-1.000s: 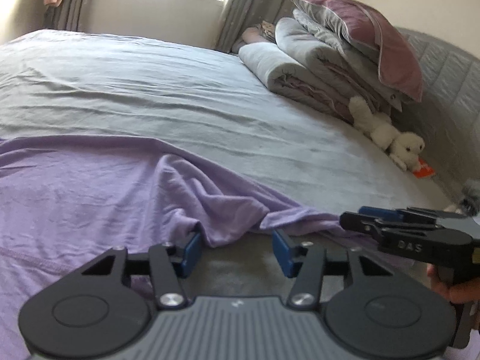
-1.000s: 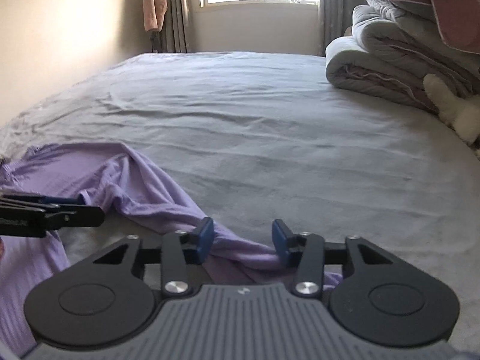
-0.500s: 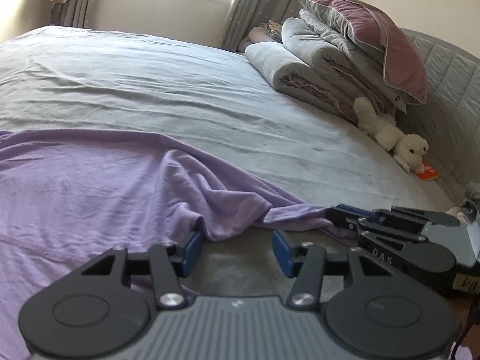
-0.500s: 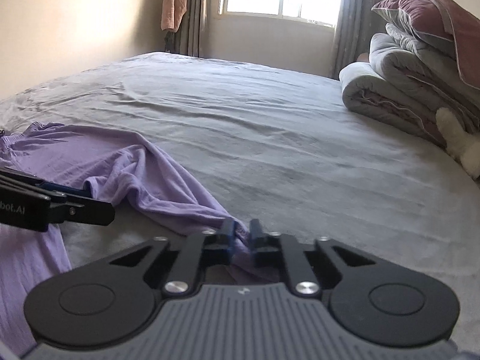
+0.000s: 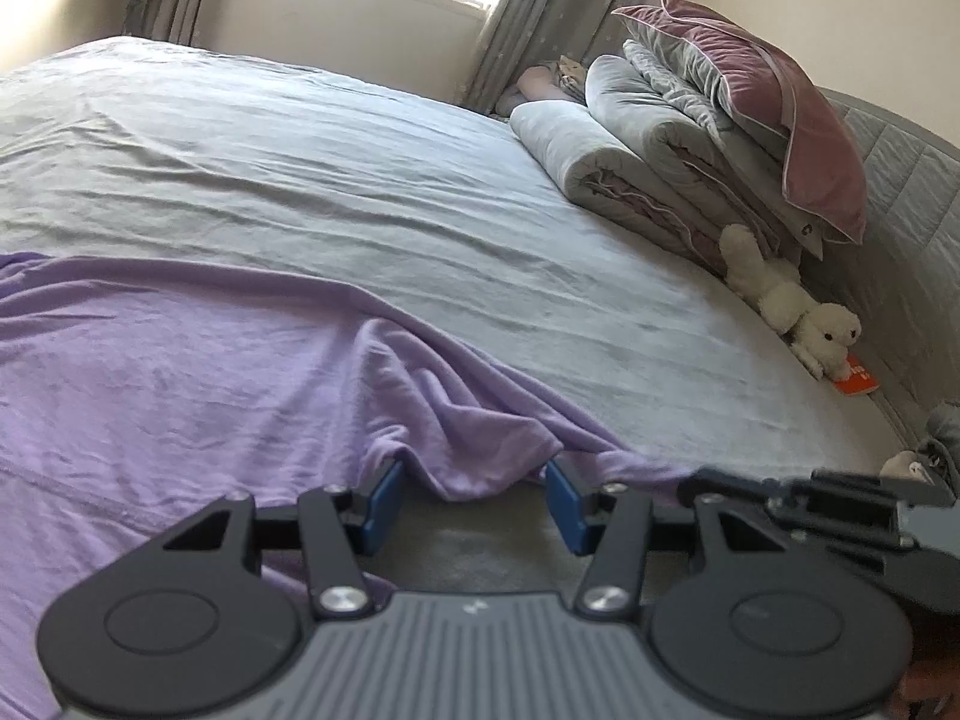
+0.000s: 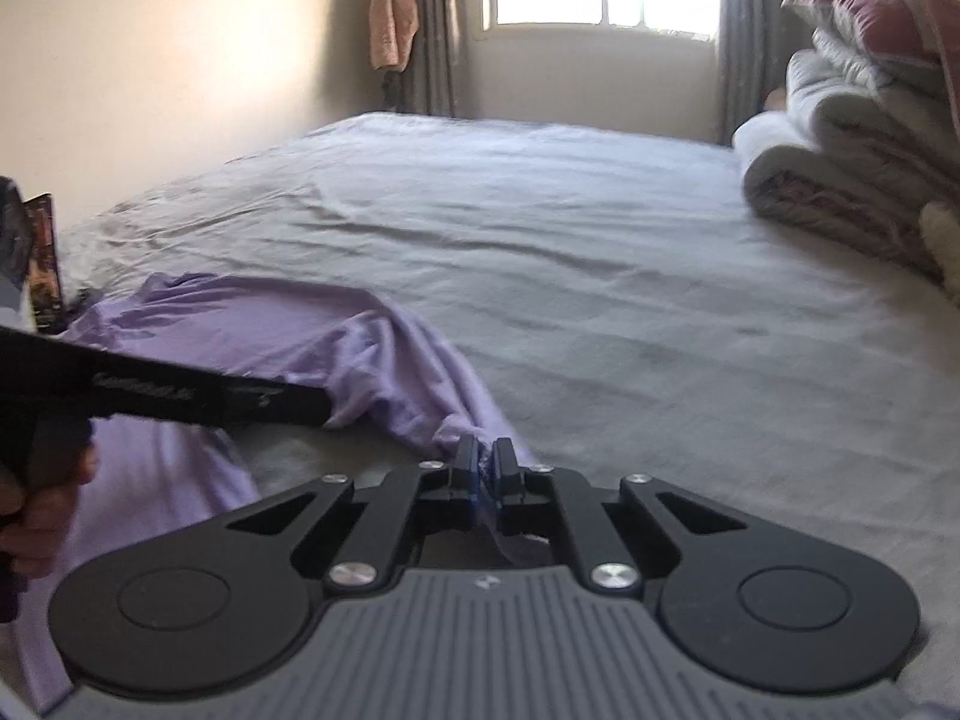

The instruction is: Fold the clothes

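- Compared with 1 second back, the right gripper (image 6: 487, 468) has gone from jaws spread either side of a fold to jaws pressed together, pinching a bunched tip of the purple garment (image 5: 180, 372), and that tip now looks drawn out into a narrow tail.
- By contrast the left gripper (image 5: 474, 498) looks much as it did: its 2 blue pads (image 5: 384, 495) stand apart, with a drooping lobe of cloth hanging between them but touching neither, so it holds nothing.
- Most of the purple garment lies spread and rumpled on the near left part of the grey bed sheet (image 5: 360, 180), with its edge running toward the right gripper (image 5: 750, 489), seen here just beside the left one.
- Well apart at the head of the bed sit a stack of folded bedding (image 5: 660, 150) and a white plush toy (image 5: 798, 312); neither is in the way.
- My reading of the fabric: thin, light, very soft knit that drapes and bunches at once, so it carries no shape of its own and will sag between 2 holds.
- A pinch on a single layer at an edge or corner should serve better than a grab at a wad; the lobe in front of the left pads looks like the natural second hold.
- Slipping seems unlikely, but dragging across the sheet may pull wrinkles along.
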Available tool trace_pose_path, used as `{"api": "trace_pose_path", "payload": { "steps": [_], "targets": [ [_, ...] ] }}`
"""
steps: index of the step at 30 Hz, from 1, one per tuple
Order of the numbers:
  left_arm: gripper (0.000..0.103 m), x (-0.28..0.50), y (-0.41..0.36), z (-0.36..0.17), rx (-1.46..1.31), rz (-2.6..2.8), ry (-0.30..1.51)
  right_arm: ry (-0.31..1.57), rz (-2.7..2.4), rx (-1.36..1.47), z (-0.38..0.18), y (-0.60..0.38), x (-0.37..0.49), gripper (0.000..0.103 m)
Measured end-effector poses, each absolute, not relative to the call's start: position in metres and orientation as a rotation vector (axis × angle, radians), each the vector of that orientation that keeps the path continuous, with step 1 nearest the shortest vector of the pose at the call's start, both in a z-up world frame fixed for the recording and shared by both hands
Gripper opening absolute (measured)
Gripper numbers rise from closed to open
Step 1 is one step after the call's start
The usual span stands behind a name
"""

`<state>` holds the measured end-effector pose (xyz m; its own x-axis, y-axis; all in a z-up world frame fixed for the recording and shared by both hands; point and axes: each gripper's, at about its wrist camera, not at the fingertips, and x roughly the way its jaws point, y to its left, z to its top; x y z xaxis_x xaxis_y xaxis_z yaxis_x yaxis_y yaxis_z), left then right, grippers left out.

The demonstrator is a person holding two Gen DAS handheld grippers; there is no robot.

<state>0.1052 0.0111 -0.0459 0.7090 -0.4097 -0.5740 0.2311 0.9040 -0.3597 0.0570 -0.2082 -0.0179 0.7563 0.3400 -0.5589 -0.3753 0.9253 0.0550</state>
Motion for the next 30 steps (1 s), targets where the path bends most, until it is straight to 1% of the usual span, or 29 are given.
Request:
{"api": "trace_pose_path", "payload": {
  "steps": [9, 14, 16, 17, 19, 22, 24, 26, 30],
  "targets": [
    [0.053, 0.106, 0.013, -0.045, -0.270, -0.351, 0.694, 0.762, 0.470, -0.056, -0.030, -0.195, 0.051, 0.006],
    [0.053, 0.106, 0.013, -0.045, -0.264, -0.353, 0.690, 0.813, 0.481, 0.001, -0.031, -0.202, 0.053, 0.007],
    [0.053, 0.106, 0.013, -0.045, -0.262, -0.353, 0.686, 0.844, 0.507, 0.020, -0.028, -0.204, 0.052, 0.011],
    [0.053, 0.106, 0.013, -0.045, -0.262, -0.356, 0.685, 0.862, 0.527, 0.027, -0.027, -0.206, 0.051, 0.015],
    [0.053, 0.106, 0.012, -0.045, -0.260, -0.364, 0.681, 0.885, 0.551, 0.042, -0.022, -0.210, 0.048, 0.016],
    [0.053, 0.102, 0.006, -0.044, -0.247, -0.393, 0.670, 0.871, 0.565, 0.089, -0.012, -0.225, 0.041, 0.017],
    [0.053, 0.098, 0.000, -0.042, -0.230, -0.423, 0.652, 0.843, 0.532, 0.123, -0.005, -0.239, 0.038, 0.022],
    [0.053, 0.093, -0.007, -0.040, -0.206, -0.459, 0.631, 0.810, 0.474, 0.154, 0.002, -0.255, 0.035, 0.039],
    [0.055, 0.082, -0.025, -0.038, -0.156, -0.537, 0.605, 0.758, 0.295, 0.221, 0.009, -0.293, 0.033, 0.040]
  ]
}}
